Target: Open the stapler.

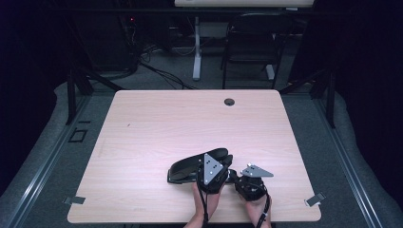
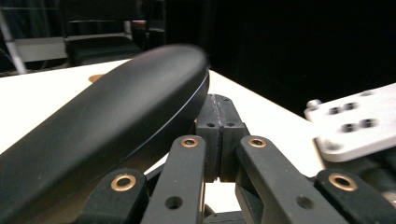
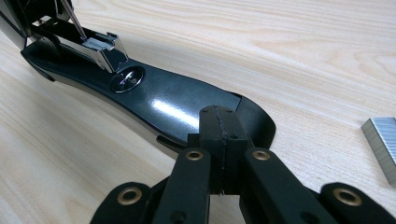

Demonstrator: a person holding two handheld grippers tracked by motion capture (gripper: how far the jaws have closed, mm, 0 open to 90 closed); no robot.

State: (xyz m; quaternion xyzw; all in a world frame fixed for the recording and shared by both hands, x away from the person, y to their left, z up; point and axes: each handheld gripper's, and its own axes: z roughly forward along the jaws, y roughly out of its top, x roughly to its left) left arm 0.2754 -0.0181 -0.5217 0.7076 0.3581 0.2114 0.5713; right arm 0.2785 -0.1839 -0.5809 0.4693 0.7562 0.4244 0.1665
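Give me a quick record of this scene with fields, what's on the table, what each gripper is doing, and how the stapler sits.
surface: light wooden table
main object: black stapler, near the table's front edge
stapler state: top arm swung up off the base, metal staple channel exposed
left gripper: jaws shut, beside the raised top arm; contact cannot be told
right gripper: jaws shut, tips over the end of the base
other item: strip of staples lying on the table beside the base
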